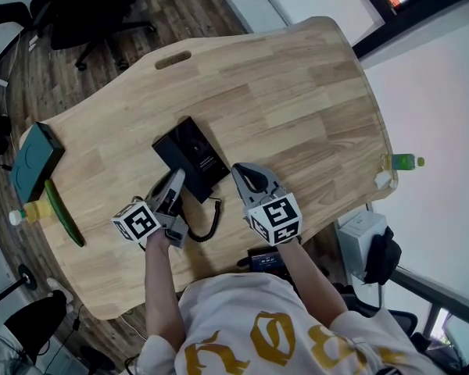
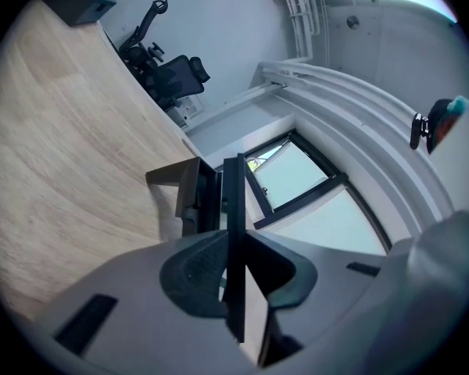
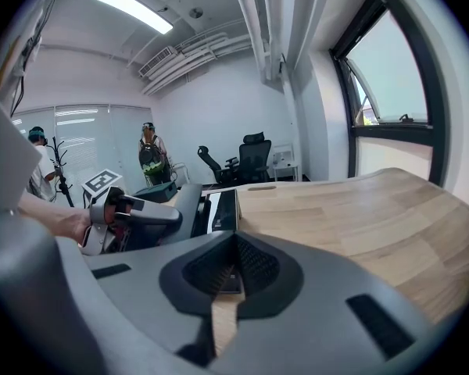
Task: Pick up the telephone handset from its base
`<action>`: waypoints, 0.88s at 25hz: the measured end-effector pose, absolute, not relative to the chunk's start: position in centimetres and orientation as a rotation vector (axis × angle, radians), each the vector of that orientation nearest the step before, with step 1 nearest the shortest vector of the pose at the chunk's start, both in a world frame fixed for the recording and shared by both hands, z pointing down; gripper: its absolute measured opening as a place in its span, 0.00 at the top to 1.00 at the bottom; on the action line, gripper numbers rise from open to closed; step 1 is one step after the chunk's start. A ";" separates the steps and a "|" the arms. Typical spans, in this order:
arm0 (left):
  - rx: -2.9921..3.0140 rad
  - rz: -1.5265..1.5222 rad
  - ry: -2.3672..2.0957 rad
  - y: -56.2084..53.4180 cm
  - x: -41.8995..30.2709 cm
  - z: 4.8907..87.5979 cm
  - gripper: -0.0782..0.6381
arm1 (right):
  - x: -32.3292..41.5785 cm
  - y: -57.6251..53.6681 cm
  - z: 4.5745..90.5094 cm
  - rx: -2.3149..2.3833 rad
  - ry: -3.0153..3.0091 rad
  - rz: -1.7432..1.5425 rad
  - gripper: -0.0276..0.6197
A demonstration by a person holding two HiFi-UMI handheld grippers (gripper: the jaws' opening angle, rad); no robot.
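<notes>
The black telephone base point(image 1: 189, 155) lies in the middle of the wooden table point(image 1: 297, 92). My left gripper point(image 1: 175, 178) is at the base's near left corner, shut on the black handset point(image 1: 159, 197). In the left gripper view the handset point(image 2: 233, 201) stands edge-on as a thin dark slab, and the pads of the left gripper point(image 2: 233, 248) press on both of its sides. A coiled cord point(image 1: 211, 223) loops on the table beside it. My right gripper point(image 1: 241, 170) hovers just right of the base, jaws together on nothing. The right gripper view shows the base point(image 3: 219, 208) ahead of the right gripper point(image 3: 234, 244).
A teal box point(image 1: 35, 158), a long green object point(image 1: 64, 213) and a yellow-capped bottle point(image 1: 30, 212) sit at the table's left edge. A green bottle point(image 1: 402, 161) stands at the right edge. Office chairs point(image 3: 250, 158) and two people point(image 3: 150, 158) are beyond the table.
</notes>
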State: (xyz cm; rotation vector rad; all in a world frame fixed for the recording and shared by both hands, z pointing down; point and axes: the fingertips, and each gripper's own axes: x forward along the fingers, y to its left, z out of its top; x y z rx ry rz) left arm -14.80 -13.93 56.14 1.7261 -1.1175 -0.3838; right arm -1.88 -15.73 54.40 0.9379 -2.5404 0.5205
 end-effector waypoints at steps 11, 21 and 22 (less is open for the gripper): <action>1.876 -0.376 -1.009 -12.4 -12.1 52.4 0.79 | -1.1 -15.6 52.6 0.975 -2.574 0.496 0.95; 1.919 -0.399 -1.016 -10.3 -12.3 49.7 0.79 | -0.6 -15.1 50.4 1.016 -2.614 0.461 0.95; 1.925 -0.400 -1.016 -10.0 -12.4 49.5 0.79 | -0.6 -14.9 50.1 1.021 -2.618 0.459 0.95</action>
